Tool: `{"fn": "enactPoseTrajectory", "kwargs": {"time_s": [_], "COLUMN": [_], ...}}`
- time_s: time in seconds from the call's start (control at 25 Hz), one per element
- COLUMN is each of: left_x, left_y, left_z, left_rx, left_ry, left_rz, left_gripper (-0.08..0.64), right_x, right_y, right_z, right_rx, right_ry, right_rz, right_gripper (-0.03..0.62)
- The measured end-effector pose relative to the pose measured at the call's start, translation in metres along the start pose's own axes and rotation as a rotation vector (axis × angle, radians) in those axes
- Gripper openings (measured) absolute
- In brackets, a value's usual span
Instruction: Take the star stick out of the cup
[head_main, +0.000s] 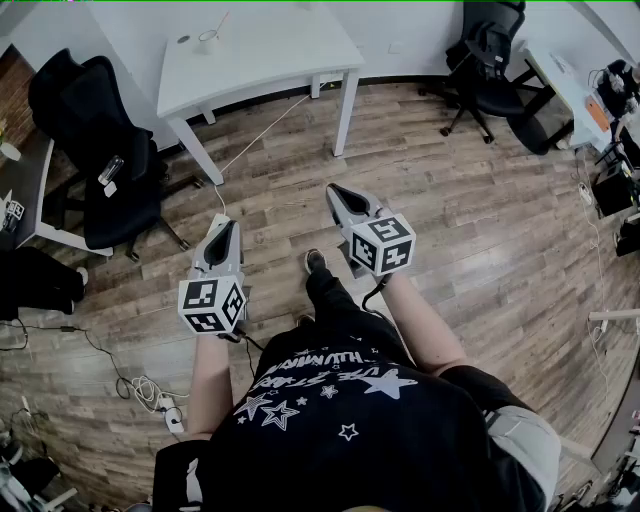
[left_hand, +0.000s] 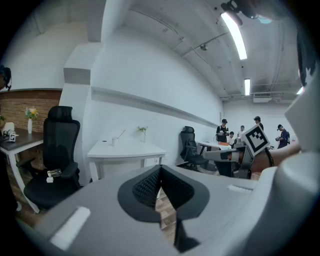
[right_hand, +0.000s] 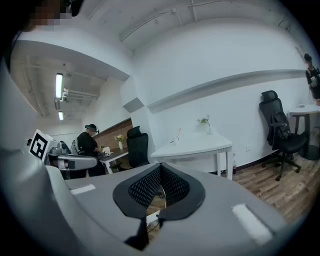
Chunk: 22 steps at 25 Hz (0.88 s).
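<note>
The left hand-held gripper (head_main: 224, 228) and the right hand-held gripper (head_main: 336, 192) are both closed and empty, jaws meeting at the tips with nothing between them. They are held side by side above the wooden floor (head_main: 470, 230). The star stick (head_main: 220, 22) leans in the cup (head_main: 208, 41) on the white surface (head_main: 290, 55) (well apart from both grippers). A black chair (head_main: 90, 130) stands beside the surface.

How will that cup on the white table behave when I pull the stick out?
The cup looks small, probably light: it may slide or tip. The thin stick leans over its rim, so a sideways pull would likely lever it over.
</note>
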<state>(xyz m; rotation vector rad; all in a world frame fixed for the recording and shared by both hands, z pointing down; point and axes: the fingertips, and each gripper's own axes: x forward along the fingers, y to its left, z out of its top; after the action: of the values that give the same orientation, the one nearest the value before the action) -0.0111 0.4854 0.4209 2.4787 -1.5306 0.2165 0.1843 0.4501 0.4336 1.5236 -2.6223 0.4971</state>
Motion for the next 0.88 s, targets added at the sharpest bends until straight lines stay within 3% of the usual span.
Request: {"fn": "enactPoseTrajectory", "kwargs": {"time_s": [0.64,0.88], "left_x": [0.006,0.018], "left_y": [-0.007,-0.007], "left_z": [-0.012,-0.007], "left_rx": [-0.005,-0.004], "left_ry": [0.031,0.033], "left_rz": [-0.011,-0.009], "left_gripper": [0.003,0.003], "right_x": [-0.001,0.013], "right_y": [-0.011,-0.014], "right_z": [-0.011,-0.007], "right_rx": [0.032,0.065], "right_ry": [0.005,-0.029], "right_rz": [-0.011,0.042], "right_gripper": [0.014,0.014]}}
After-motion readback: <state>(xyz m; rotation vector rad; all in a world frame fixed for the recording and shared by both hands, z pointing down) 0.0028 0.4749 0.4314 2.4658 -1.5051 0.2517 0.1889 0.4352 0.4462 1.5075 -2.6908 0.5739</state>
